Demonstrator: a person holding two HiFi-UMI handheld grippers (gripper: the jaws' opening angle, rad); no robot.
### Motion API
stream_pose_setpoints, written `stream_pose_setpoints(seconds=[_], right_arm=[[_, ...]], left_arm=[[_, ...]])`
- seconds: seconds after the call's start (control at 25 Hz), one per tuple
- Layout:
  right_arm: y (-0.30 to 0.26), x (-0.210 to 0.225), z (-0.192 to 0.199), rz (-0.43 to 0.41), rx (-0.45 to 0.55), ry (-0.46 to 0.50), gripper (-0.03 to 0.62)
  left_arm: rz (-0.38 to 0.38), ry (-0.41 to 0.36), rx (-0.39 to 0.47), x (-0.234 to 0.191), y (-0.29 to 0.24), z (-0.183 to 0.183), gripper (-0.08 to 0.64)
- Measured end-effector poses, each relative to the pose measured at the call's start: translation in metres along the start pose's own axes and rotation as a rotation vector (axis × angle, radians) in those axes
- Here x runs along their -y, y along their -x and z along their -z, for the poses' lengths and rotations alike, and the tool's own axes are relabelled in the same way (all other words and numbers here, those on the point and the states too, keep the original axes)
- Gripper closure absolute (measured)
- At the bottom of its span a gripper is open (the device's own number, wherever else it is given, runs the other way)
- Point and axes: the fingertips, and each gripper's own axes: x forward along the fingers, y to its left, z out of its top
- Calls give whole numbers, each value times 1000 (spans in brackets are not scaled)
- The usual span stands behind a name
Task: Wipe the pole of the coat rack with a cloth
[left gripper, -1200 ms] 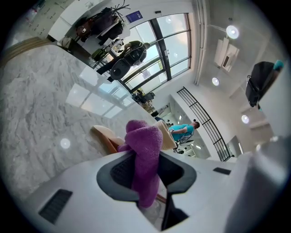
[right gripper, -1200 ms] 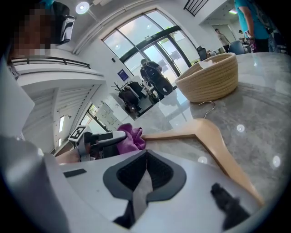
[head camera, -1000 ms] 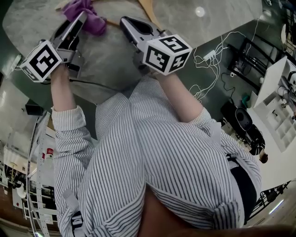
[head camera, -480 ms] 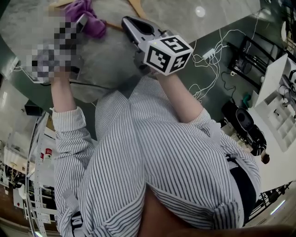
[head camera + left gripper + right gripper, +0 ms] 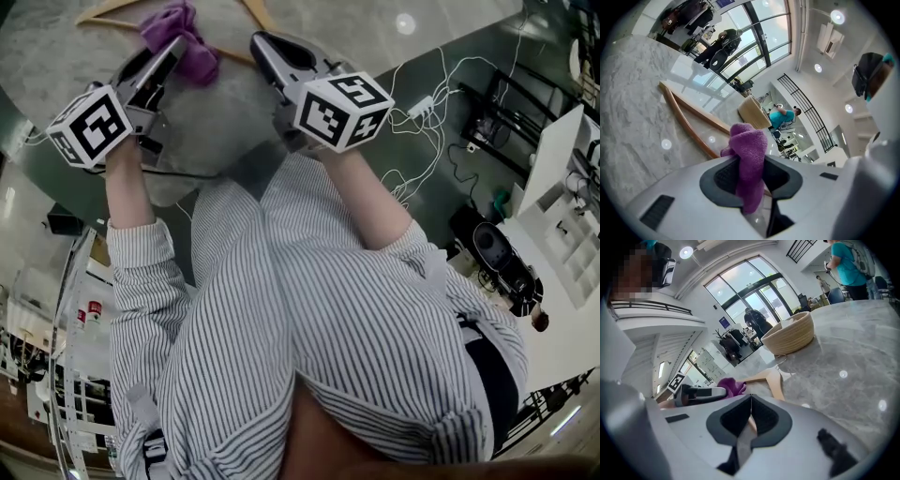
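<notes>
A purple cloth [image 5: 178, 37] is clamped in my left gripper [image 5: 169, 52], which hovers over the marble table [image 5: 225, 122]. In the left gripper view the cloth [image 5: 749, 154] bulges out between the jaws of the left gripper [image 5: 749, 177]. A wooden hanger [image 5: 689, 124] lies on the table just beyond it. My right gripper [image 5: 267, 42] is to the right of the cloth, shut with nothing in it. The right gripper view shows the right gripper [image 5: 750, 417] with its pads pressed together, and past it the hanger [image 5: 774, 378] and the cloth [image 5: 732, 385]. No coat rack pole is in view.
A woven basket [image 5: 790, 333] stands on the table [image 5: 848, 352] beyond the hanger. White cables and a power strip [image 5: 427, 112] lie on the dark floor to the right. A white shelf unit [image 5: 562, 187] stands at the far right.
Both grippers have barely shifted over the table. The left one keeps its hold on the cloth. A little more of the hanger shows at the top of the head view.
</notes>
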Motion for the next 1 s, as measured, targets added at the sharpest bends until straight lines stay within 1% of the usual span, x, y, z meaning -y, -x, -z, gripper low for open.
stream_pose_setpoints(seconds=[0.4, 0.64, 0.8, 1.0], right_arm=[[26, 15, 9, 12, 9, -10, 577], [48, 27, 12, 16, 8, 4, 577], [62, 37, 12, 27, 15, -3, 577], [75, 50, 15, 31, 15, -4, 577]], left_arm=[[20, -33, -69, 27, -18, 32, 433], [39, -42, -97, 44, -33, 53, 434], [53, -35, -103, 56, -41, 65, 433], [51, -29, -106, 65, -48, 79, 434]])
